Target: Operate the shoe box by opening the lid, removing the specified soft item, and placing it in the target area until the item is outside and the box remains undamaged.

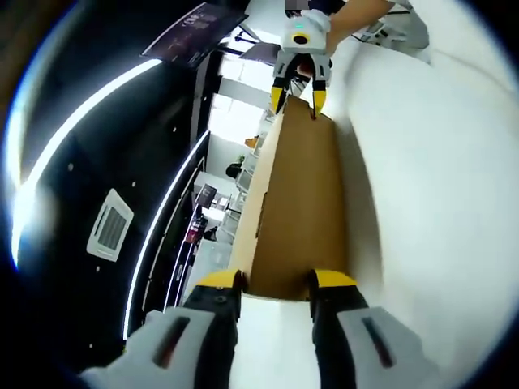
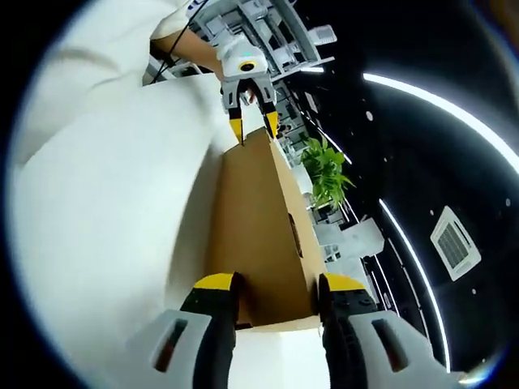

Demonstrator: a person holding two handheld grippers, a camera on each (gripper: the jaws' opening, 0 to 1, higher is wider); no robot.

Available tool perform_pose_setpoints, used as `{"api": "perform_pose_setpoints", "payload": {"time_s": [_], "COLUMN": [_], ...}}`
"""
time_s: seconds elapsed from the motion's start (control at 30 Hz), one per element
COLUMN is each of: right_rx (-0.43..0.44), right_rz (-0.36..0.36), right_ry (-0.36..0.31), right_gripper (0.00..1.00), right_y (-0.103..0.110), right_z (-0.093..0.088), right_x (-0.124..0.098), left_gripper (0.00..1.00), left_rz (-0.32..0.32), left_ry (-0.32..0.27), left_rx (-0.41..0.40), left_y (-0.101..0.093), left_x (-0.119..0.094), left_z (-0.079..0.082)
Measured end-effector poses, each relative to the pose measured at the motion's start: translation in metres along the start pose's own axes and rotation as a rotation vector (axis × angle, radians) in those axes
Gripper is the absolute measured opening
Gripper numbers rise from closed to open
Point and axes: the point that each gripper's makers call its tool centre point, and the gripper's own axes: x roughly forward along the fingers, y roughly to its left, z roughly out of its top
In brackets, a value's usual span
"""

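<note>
Nearby, plant (image 2: 324, 174) (green) beside box (image 2: 255, 235).

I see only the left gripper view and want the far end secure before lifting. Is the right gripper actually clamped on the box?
Observer: Yes. In the right gripper view, the right gripper has one jaw against each side of the shoe box at its end.
Operator: Any opening on the box wall?
Observer: An oval finger hole in the side wall facing the room.
Operator: What lies beyond that side?
Observer: A green potted plant, standing apart from the box.
</note>
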Motion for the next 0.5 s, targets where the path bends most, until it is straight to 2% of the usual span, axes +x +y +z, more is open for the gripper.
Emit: {"api": "perform_pose_setpoints", "payload": {"time_s": [0.17,0.23,0.5], "right_rx": [-0.013,0.011,-0.018], "right_rz": [0.003,0.0,0.015], "right_ry": [-0.005,-0.015,0.001], "right_gripper": [0.37,0.34,0.33], "right_y": [-0.0005,-0.0032,-0.0023], "right_z": [0.0027,0.0051,0.0053], "right_x": [-0.001,-0.0028,-0.0011], "left_gripper": [0.32,0.32,0.31], "left_rz": [-0.002,-0.004,-0.028], "left_ry": [0.0,0.005,0.028], "left_rx": [-0.008,-0.005,-0.006], "left_y": [-0.0003,-0.0003,0.0003], "left_x": [-0.0002,-0.0003,-0.0001], "left_z": [0.0001,0.0001,-0.0005]}}
